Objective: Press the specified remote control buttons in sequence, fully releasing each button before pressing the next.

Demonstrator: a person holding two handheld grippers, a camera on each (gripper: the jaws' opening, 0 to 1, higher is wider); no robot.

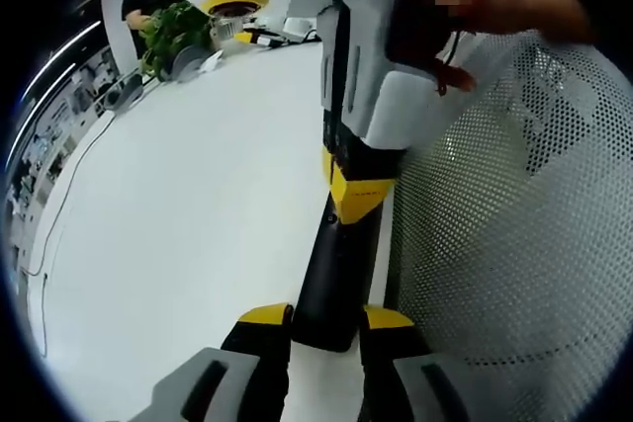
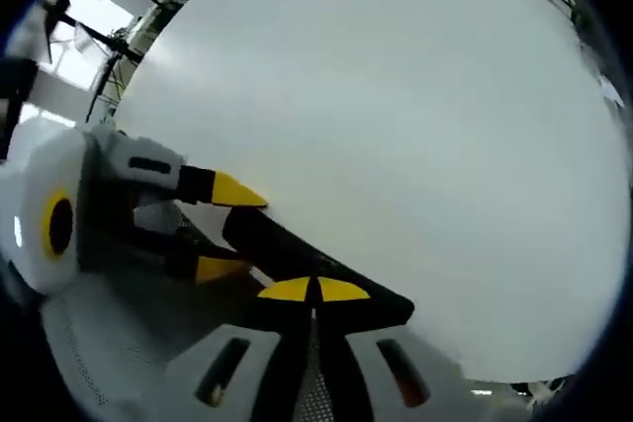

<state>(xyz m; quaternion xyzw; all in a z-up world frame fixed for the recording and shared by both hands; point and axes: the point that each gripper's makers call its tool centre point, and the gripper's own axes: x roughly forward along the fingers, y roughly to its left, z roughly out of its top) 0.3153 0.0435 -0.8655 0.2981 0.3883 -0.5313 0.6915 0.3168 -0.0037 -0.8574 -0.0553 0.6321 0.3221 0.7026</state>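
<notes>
A long black remote control lies along the edge of a white table. My left gripper is shut on its near end, one yellow-tipped jaw on each side. My right gripper comes down from above with its yellow tips on the remote's top face, a person's hand behind it. In the right gripper view my right gripper is shut, its tips together and resting on the remote. There my left gripper reaches in from the left and clamps the remote's far end.
A white perforated mesh panel stands right beside the remote, also low on the left as the mesh panel. A green plant and a yellow-rimmed container sit at the table's far end. A cable runs along the left edge.
</notes>
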